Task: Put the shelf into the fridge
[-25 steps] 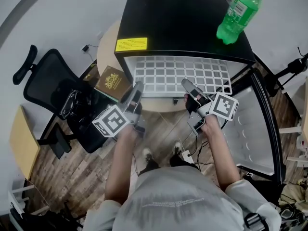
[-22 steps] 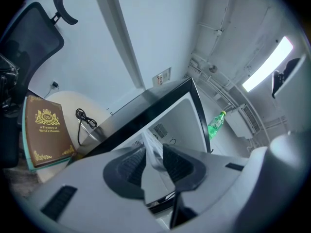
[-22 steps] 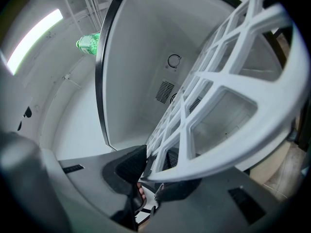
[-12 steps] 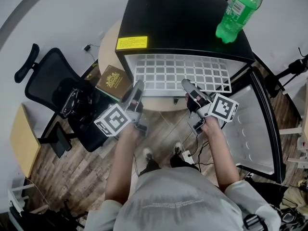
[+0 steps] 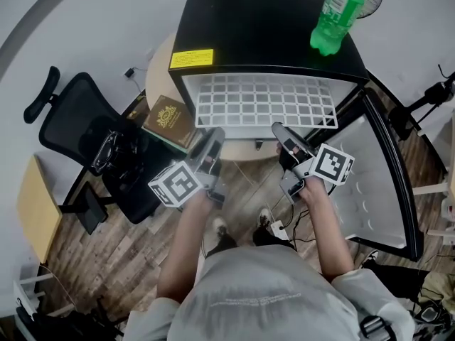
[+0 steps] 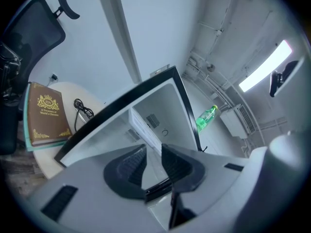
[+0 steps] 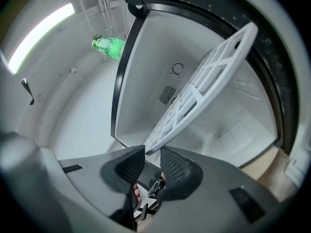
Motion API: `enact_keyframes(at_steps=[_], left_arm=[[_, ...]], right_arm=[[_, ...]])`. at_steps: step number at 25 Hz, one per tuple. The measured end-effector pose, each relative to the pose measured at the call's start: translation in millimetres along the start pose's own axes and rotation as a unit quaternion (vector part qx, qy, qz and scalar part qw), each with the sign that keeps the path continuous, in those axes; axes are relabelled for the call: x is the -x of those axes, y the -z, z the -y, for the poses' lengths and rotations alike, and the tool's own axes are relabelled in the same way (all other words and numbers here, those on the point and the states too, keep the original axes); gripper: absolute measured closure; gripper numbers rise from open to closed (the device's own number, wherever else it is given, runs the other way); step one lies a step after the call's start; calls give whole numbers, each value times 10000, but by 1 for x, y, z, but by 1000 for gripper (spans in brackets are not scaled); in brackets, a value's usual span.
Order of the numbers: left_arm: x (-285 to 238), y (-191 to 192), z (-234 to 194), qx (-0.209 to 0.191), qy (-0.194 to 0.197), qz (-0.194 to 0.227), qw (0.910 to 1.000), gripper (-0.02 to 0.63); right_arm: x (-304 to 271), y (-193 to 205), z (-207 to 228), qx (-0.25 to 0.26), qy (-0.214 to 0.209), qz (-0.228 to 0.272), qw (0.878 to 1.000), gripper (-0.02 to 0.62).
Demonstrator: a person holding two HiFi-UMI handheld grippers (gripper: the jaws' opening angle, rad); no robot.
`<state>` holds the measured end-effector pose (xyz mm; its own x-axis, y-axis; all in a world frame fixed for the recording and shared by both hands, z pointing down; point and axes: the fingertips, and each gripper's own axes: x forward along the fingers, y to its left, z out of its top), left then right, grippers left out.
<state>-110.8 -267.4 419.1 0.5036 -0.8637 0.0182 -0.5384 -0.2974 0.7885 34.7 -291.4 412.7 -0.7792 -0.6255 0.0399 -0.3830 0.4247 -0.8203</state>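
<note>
White grid shelf [image 5: 266,104]: is lying level in the cavity of the black mini fridge [image 5: 270,30], most of it inside, its front edge jutting a little past the opening.
Left gripper [image 5: 213,137]: is pointing level at the shelf's front left part. Its jaws are standing apart, though they have just been closing a little. In the left gripper view the shelf's edge [image 6: 143,127] is showing in line with the gap, just beyond the tips, with no pad pressing on it.
Right gripper [image 5: 279,131]: is facing the front right part, jaws apart and just been opening. In the right gripper view the shelf's near corner [image 7: 204,91] is reaching the tips, but nothing is clamping it.
Fridge door [image 5: 377,183]: is hanging wide open at the right.
Surroundings: a green bottle [image 5: 334,16] is standing on the fridge top. A brown book [image 5: 169,119] is lying on the round table [image 5: 158,69] beside the fridge, with an office chair [image 5: 78,126] nearby.
Step in hand: the shelf seems to be resting on its supports while both grips are coming off, so the job is looking nearly done.
Next move: is probably calling for an even push on both front corners, keeping the shelf level so it is not skewing or jamming.
</note>
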Motion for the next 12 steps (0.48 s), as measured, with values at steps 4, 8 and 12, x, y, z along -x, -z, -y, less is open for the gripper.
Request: enact_keyframes(at_steps=[4, 8, 12], left_arm=[[-7, 4, 4, 49, -39, -8, 10000, 515], [-11, 2, 5, 143, -129, 34, 9998, 535], [-13, -2, 7, 110, -134, 168, 9997, 535]], right_arm=[[-1, 0, -2, 6, -17, -21, 10000, 491], [1, 0, 2, -36, 151, -58, 9999, 491], [-1, -5, -1, 56, 141, -44, 9999, 491]])
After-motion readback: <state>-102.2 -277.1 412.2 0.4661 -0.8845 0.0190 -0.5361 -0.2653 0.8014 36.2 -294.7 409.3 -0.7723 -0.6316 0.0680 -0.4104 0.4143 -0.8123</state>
